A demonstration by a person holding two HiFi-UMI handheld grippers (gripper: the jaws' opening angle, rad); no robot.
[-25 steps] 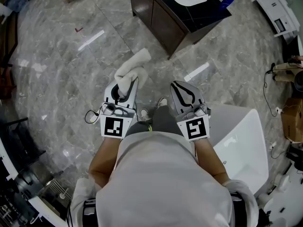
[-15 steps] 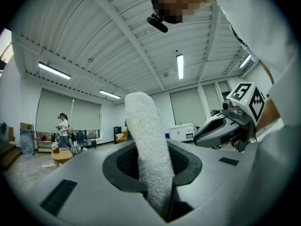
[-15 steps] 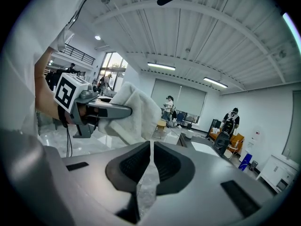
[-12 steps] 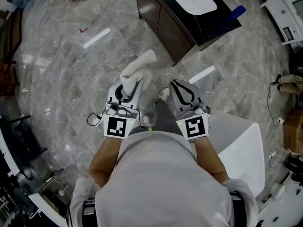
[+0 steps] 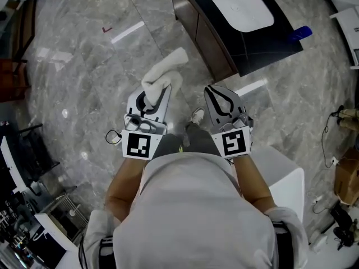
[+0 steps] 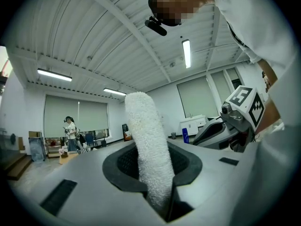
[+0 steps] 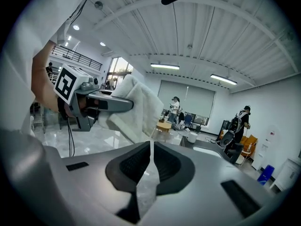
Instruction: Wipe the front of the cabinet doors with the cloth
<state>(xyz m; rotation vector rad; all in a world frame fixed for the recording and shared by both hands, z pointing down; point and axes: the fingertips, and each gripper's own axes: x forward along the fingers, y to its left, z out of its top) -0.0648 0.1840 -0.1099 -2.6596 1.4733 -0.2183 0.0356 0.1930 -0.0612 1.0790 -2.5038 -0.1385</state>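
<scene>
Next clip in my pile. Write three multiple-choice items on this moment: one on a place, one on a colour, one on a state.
1. Where is the cloth?
A. lying on the floor
B. in the left gripper
C. draped over a chair

2. What colour are the cabinet doors?
A. white
B. dark brown
C. green

3. What is the state of the right gripper?
A. shut, holding nothing
B. jaws wide apart
C. shut on a bottle

Answers:
1 B: the left gripper view shows the cloth standing up from between that gripper's jaws.
2 B: the head view shows dark brown fronts.
3 A: the right gripper view shows its jaws together with nothing between them.
</scene>
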